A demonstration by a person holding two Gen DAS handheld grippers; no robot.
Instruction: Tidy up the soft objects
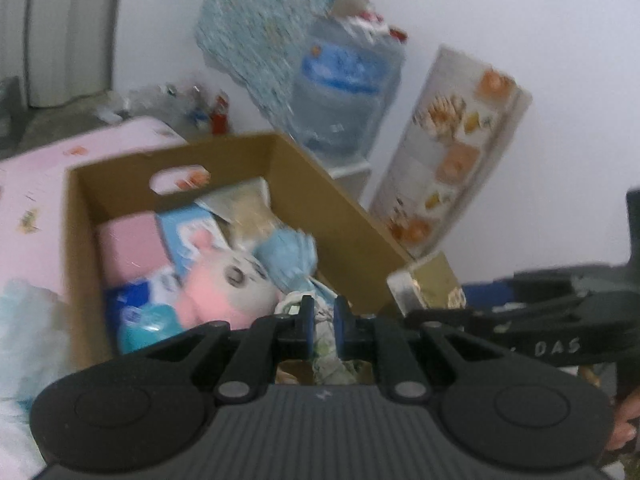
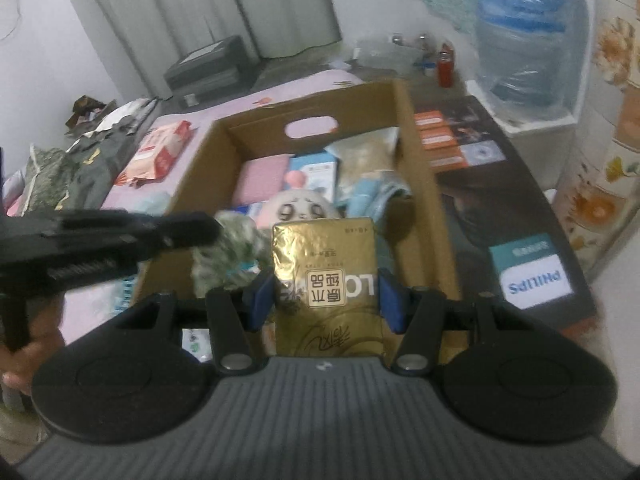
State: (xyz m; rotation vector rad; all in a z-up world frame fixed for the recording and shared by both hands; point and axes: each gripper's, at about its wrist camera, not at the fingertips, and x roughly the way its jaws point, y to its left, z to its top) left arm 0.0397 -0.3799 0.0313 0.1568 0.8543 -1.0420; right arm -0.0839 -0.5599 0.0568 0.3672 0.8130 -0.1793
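Over box [image 2: 416,184], tools apparently grip packs.

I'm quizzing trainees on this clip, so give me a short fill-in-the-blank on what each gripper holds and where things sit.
1. The right gripper is shut on a ____-coloured pack.
2. The left gripper pinches a patterned ____.
3. The pink and grey plush toy lies inside the ____ box.

Missing words: gold; cloth; cardboard
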